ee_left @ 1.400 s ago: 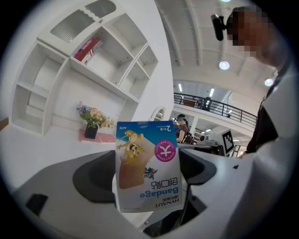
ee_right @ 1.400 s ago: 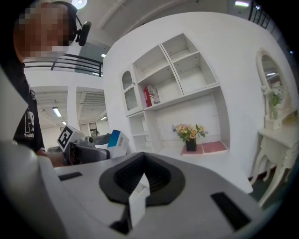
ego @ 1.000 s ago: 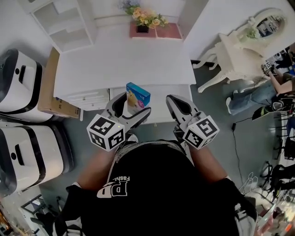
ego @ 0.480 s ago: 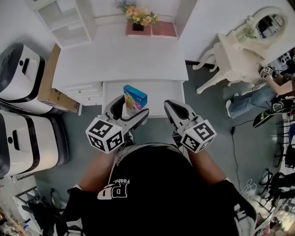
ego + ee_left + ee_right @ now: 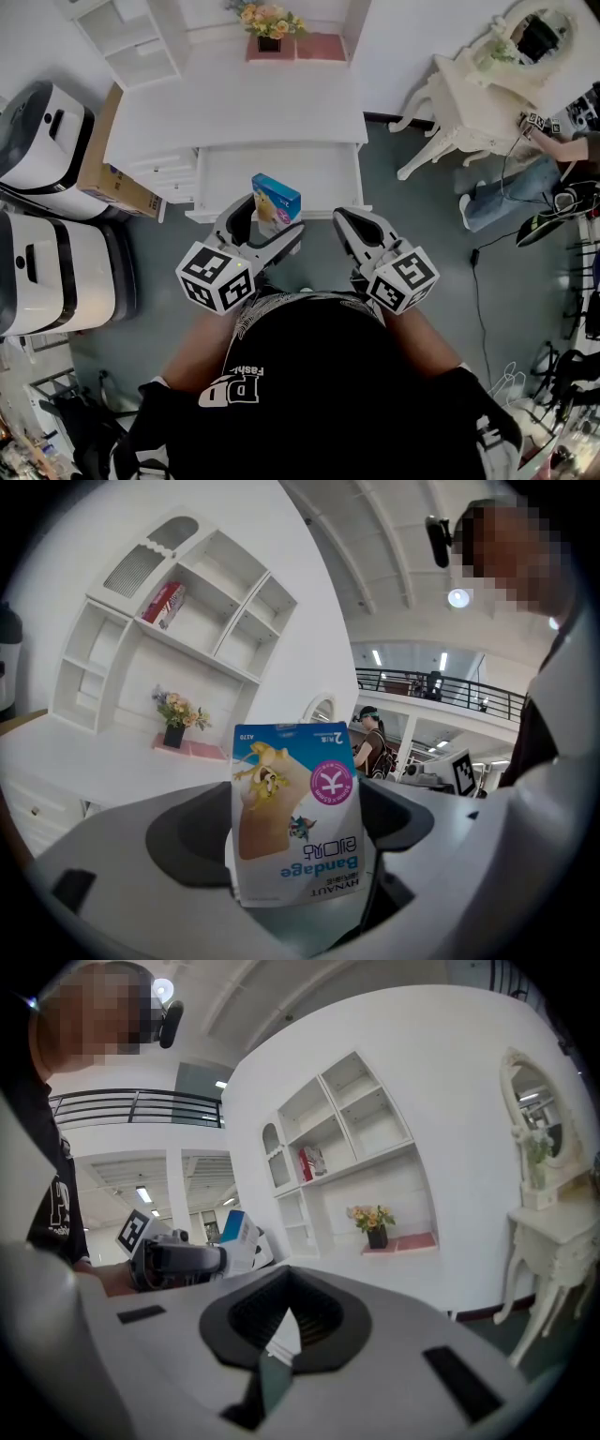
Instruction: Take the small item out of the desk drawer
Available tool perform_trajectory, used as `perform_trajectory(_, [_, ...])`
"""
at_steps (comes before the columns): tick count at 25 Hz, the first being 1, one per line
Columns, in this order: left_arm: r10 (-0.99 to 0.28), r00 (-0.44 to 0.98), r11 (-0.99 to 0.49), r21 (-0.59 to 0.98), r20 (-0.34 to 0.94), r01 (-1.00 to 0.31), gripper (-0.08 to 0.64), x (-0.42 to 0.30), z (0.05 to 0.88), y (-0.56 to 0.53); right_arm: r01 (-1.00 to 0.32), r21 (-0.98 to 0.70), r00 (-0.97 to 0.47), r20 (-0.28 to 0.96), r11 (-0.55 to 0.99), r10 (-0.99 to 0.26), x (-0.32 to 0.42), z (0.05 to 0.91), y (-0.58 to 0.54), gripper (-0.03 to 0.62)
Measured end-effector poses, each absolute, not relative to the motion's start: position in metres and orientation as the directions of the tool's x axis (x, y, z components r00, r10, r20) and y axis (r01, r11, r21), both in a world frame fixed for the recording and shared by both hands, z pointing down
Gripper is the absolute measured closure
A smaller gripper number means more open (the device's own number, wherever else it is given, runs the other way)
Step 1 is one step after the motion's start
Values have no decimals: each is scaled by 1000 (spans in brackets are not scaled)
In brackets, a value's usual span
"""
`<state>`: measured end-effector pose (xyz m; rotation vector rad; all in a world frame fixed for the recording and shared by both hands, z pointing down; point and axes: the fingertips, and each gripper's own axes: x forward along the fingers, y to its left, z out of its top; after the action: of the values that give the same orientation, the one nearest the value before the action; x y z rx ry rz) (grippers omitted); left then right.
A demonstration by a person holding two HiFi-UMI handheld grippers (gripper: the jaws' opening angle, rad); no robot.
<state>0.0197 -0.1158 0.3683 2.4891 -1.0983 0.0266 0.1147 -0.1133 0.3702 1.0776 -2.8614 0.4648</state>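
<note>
Left gripper (image 5: 269,221) pinching bandage box (image 5: 298,808) by lower end, box sticking up past jaws, open desk drawer (image 5: 319,178) lying beyond. Probably light, thin card, crushing easily: squeezing flat faces gently. Right gripper (image 5: 349,225) hanging alongside, jaws together, empty.

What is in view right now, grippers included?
bandage box: one, blue and white, in the left gripper
drawer: one, white, open at desk front
desk: one, white, centre
flower pot: one, yellow-orange blooms, desk's far edge
shelf unit: one, white, far left
cardboard box: one, brown, left of desk
machines: two, white and black, far left
vanity table: one, white, right
left gripper: shut on bandage box
right gripper: shut, empty
</note>
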Motion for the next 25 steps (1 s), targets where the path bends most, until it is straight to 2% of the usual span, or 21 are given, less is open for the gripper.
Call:
perform_trajectory(14, [-737, 632, -531, 373, 240, -761, 143, 30, 389, -52, -602, -332, -791, 125, 726, -599, 126, 385, -64, 584])
perform_trajectory(25, [-713, 672, -585, 357, 203, -728, 143, 24, 369, -60, -638, -311, -762, 121, 704, -637, 117, 375, -63, 584])
